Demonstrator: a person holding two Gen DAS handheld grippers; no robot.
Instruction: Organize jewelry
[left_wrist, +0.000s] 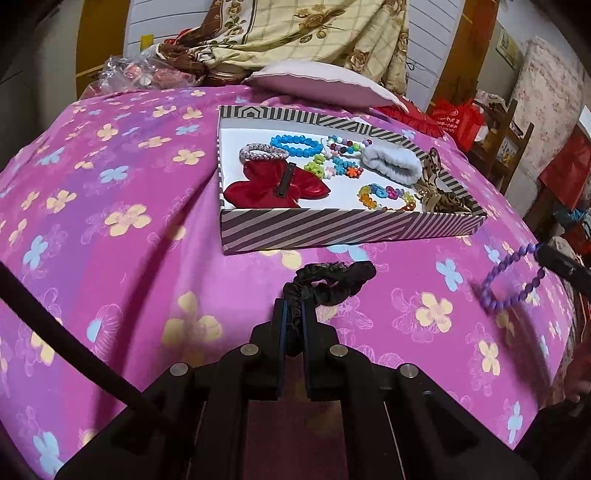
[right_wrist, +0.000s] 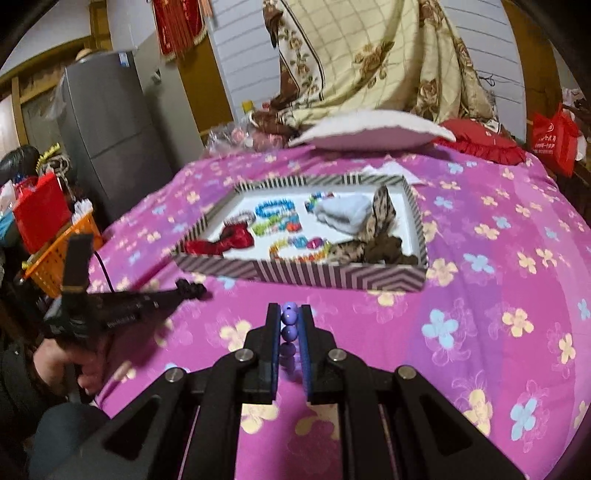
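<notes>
Through the left wrist camera, our left gripper (left_wrist: 294, 314) has its jaws clamped on a black scrunchie (left_wrist: 332, 282), held just short of the striped box (left_wrist: 332, 230) on the pink floral bedspread (left_wrist: 110, 221); we should carry it over the near wall and let go above bare white floor, clear of the red bow clip (left_wrist: 273, 186). Through the right wrist camera, our right gripper (right_wrist: 290, 321) is level and aimed at the box, jaws pinching a purple bead bracelet (right_wrist: 289, 325); lift it so the loop clears the rim.
</notes>
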